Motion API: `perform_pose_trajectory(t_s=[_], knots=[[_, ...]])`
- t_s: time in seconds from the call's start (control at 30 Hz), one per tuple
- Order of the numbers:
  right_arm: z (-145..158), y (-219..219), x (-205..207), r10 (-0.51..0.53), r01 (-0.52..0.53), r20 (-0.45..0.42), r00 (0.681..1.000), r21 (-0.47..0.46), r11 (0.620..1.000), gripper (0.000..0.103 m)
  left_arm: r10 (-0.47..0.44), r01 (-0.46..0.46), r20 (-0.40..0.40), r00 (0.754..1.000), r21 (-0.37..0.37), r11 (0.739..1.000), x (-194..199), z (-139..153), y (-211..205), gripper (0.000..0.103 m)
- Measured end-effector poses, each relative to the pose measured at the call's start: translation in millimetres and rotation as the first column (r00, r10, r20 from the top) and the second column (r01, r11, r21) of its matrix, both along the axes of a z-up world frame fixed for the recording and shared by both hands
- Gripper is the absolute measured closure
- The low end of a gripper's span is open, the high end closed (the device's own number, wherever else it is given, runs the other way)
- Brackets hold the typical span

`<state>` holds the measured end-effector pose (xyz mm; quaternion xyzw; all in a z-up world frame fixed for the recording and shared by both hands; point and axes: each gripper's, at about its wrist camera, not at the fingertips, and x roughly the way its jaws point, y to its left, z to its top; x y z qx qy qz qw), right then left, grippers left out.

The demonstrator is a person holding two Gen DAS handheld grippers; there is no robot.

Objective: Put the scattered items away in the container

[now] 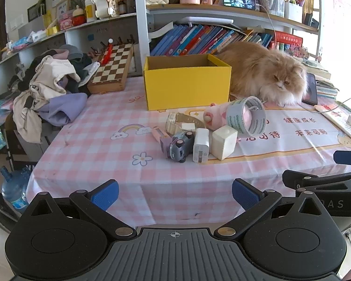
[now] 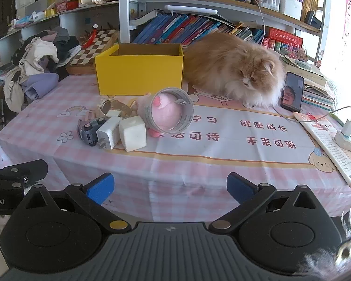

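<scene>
Left gripper [image 1: 175,195]: jaws fully spread, nothing between the blue pads, touching nothing; it hangs off the table's near edge, angled downward. Right gripper [image 2: 170,188]: likewise spread wide and empty, same downward tilt, just beside the left. Ahead of both lie the scattered items: toy car [image 1: 181,146], white charger [image 1: 200,145], white cube [image 1: 223,142], tape roll [image 1: 248,114]. Yellow box [image 1: 187,84] stands beyond them.
</scene>
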<state>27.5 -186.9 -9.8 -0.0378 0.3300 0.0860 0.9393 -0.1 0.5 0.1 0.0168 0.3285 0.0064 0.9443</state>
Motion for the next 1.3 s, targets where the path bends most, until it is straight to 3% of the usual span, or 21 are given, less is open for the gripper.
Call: perform_pose_trajectory(t_s=[1.3], knots=[[-2.9, 2.6, 9.9, -0.008, 0.008, -0.011, 1.000, -0.020, 1.000, 0.000, -0.014, 0.014, -0.024, 1.000, 0.015, 1.000, 7.3, -1.7, 2.9, 0.000]])
